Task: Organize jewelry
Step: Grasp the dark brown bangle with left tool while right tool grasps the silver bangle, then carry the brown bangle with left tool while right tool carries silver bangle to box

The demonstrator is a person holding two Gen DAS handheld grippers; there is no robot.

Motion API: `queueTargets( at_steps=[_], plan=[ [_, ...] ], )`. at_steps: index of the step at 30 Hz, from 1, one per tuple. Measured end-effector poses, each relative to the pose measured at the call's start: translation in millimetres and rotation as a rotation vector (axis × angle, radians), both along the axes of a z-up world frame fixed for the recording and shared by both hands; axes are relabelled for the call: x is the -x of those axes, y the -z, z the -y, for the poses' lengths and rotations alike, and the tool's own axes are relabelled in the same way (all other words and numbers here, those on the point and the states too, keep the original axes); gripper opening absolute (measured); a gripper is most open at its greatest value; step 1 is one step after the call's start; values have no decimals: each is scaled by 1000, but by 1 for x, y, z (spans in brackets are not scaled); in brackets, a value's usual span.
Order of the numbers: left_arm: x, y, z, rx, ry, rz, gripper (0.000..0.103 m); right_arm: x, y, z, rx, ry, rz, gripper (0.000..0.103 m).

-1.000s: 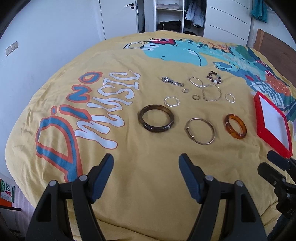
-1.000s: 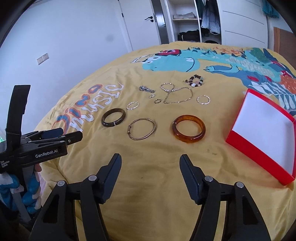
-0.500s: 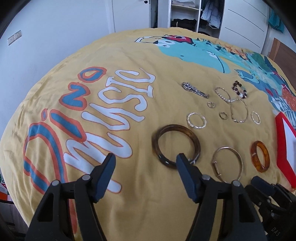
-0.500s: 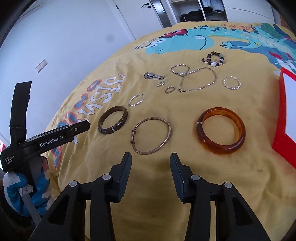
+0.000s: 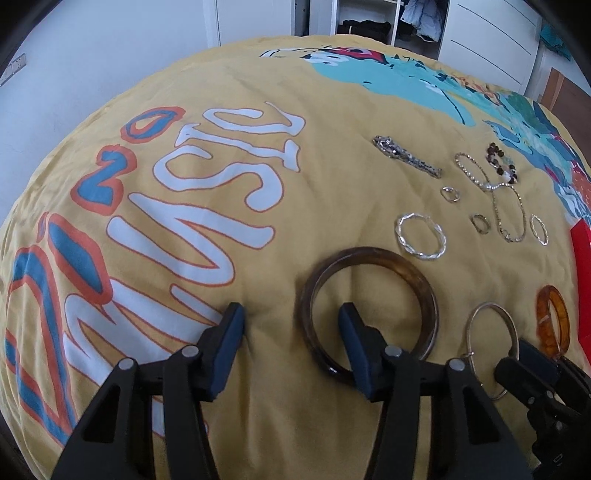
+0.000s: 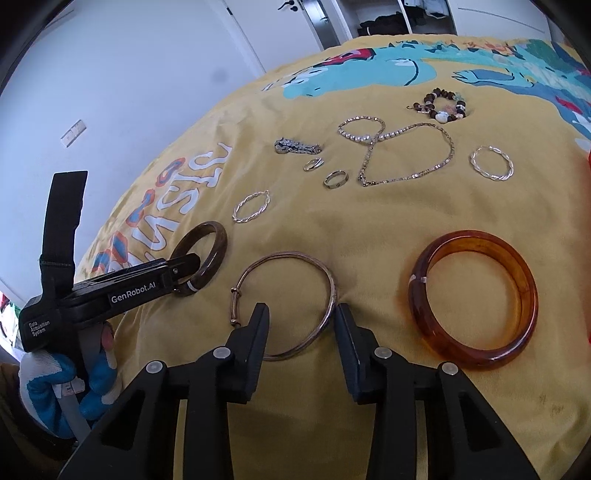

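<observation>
Jewelry lies on a yellow printed bedspread (image 5: 258, 74). My left gripper (image 5: 291, 325) is open, low over the cloth, its jaws straddling the left rim of a dark brown bangle (image 5: 406, 269); the right finger is inside the ring. My right gripper (image 6: 301, 325) is open, its jaws straddling the near right rim of a thin metal bangle (image 6: 291, 258). An amber bangle (image 6: 472, 295) lies to its right. Farther back lie twisted silver hoops (image 6: 251, 206), two small rings (image 6: 334, 179), a chain necklace (image 6: 410, 155), a bead bracelet (image 6: 443, 105) and a silver clasp piece (image 6: 295, 146).
A red box edge (image 5: 581, 266) shows at the far right of the left wrist view. The left gripper and a gloved hand (image 6: 48, 373) show at the left of the right wrist view. White walls, a door and an open wardrobe (image 5: 369, 22) stand behind the bed.
Both grippers moved forward and down toward the bedspread. The left now straddles the dark bangle's rim; the right narrowed and now straddles the metal bangle's rim.
</observation>
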State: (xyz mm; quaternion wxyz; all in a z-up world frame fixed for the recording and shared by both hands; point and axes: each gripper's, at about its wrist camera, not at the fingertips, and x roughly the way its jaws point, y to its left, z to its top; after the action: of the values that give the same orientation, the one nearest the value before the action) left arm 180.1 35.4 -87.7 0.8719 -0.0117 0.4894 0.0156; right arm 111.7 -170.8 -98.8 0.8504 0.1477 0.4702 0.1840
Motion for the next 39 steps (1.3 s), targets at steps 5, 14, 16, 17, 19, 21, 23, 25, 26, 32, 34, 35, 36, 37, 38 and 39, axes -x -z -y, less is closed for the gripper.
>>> queueTargets(
  at_steps=[5, 14, 16, 17, 19, 21, 23, 25, 26, 32, 34, 35, 36, 37, 38, 39],
  plan=[
    [1, 5, 2, -8, -1, 26, 54, -3, 5, -3, 8, -17, 15, 39],
    [-1, 5, 5, -27, 5, 46, 54, -9, 6, -8, 52, -10, 37, 17],
    [-1, 3, 6, -33, 6, 47, 52, -9, 5, -8, 62, -10, 38, 13],
    [0, 3, 7, -39, 9, 49, 49, -9, 4, -11, 78, -18, 43, 11],
    [1, 1, 10, -52, 19, 57, 43, -7, 1, -14, 105, -32, 50, 9],
    [3, -1, 13, -71, 30, 63, 36, -5, -3, -20, 151, -53, 65, 8],
    [5, -2, 14, -80, 34, 63, 26, -4, -7, -23, 170, -67, 76, 5],
    [5, -4, 14, -83, 33, 62, 18, -3, -10, -24, 181, -72, 84, 5],
    [6, -6, 13, -85, 31, 61, 14, -2, -12, -25, 188, -74, 89, 5],
    [12, -14, 12, -87, 26, 67, 11, 5, -26, -25, 223, -81, 119, 5],
    [14, -19, 12, -86, 26, 74, 11, 9, -32, -25, 240, -85, 133, 5],
    [16, -22, 12, -86, 26, 77, 11, 11, -35, -25, 245, -86, 138, 5],
    [17, -25, 12, -86, 26, 81, 11, 14, -37, -25, 249, -85, 142, 5],
    [19, -29, 11, -86, 25, 85, 11, 15, -40, -24, 253, -84, 146, 5],
    [21, -32, 11, -87, 25, 89, 11, 18, -43, -23, 259, -83, 151, 5],
    [23, -35, 11, -88, 24, 94, 11, 21, -47, -22, 263, -81, 156, 5]
  ],
)
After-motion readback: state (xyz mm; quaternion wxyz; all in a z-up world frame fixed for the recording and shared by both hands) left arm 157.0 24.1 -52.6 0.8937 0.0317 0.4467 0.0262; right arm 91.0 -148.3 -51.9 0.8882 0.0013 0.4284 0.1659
